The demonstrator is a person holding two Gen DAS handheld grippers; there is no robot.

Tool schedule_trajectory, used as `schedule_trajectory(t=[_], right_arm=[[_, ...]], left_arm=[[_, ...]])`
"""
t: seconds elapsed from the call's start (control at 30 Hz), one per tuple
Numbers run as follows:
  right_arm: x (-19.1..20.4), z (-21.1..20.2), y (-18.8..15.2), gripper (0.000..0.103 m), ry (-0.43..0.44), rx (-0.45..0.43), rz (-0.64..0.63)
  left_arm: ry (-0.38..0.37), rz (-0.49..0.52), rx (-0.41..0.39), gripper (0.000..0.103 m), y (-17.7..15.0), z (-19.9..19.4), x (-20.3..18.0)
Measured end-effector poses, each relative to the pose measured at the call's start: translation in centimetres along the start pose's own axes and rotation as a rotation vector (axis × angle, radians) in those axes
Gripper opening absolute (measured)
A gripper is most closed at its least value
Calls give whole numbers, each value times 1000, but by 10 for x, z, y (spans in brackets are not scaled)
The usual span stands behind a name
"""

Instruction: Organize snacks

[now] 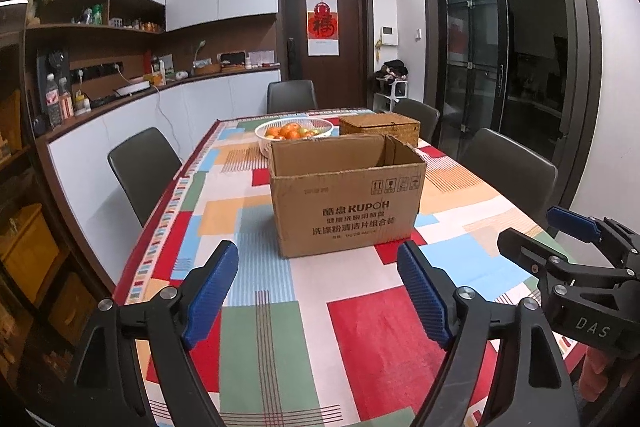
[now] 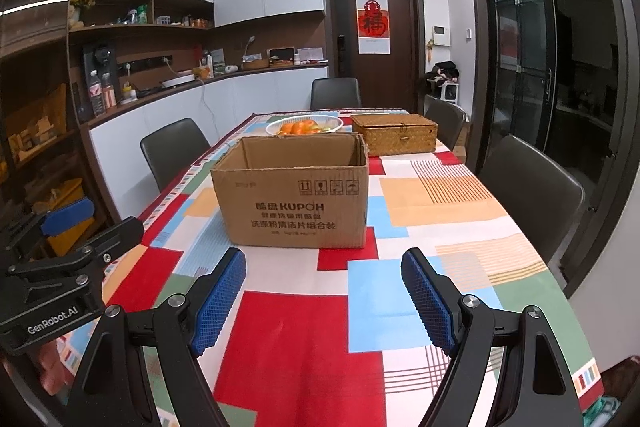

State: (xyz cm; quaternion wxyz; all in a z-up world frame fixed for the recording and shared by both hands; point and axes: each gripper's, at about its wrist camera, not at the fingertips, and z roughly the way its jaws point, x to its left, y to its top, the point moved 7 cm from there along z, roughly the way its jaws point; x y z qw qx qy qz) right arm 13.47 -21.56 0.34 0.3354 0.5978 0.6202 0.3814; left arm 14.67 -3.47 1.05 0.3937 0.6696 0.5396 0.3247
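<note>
An open-topped cardboard box (image 1: 344, 203) (image 2: 292, 203) stands in the middle of the table on a patchwork cloth (image 1: 360, 327); its inside is hidden from both views. My left gripper (image 1: 316, 255) hovers open just short of the box, nothing between its blue pads. My right gripper (image 2: 324, 259) is open too and empty, facing the box's front right. Each gripper shows at the edge of the other's view: the right gripper (image 1: 536, 227) and the left gripper (image 2: 100, 223). No snack packets are in sight.
Behind the box stand a white basket of orange fruit (image 1: 294, 133) (image 2: 304, 126) and a lidded woven basket (image 1: 380, 129) (image 2: 396, 135). Dark chairs (image 1: 144, 167) (image 2: 532, 191) line the table's sides and far end. A cluttered counter (image 1: 120, 91) runs along the left wall.
</note>
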Motion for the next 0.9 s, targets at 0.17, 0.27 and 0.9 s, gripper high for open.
schedule_trajectory(t=[0.17,0.27,0.9], right_arm=[[2,1,-1,81,-5,4,-2],[2,1,-4,81,-6,8,-3],[-5,-2,-7,87,-37,-9,11]], left_arm=[[-7,-7,13,82,-6,3,1],[-3,-10,19,87,-7,3,2],[49,-10,-26,96,-3,-10,4]])
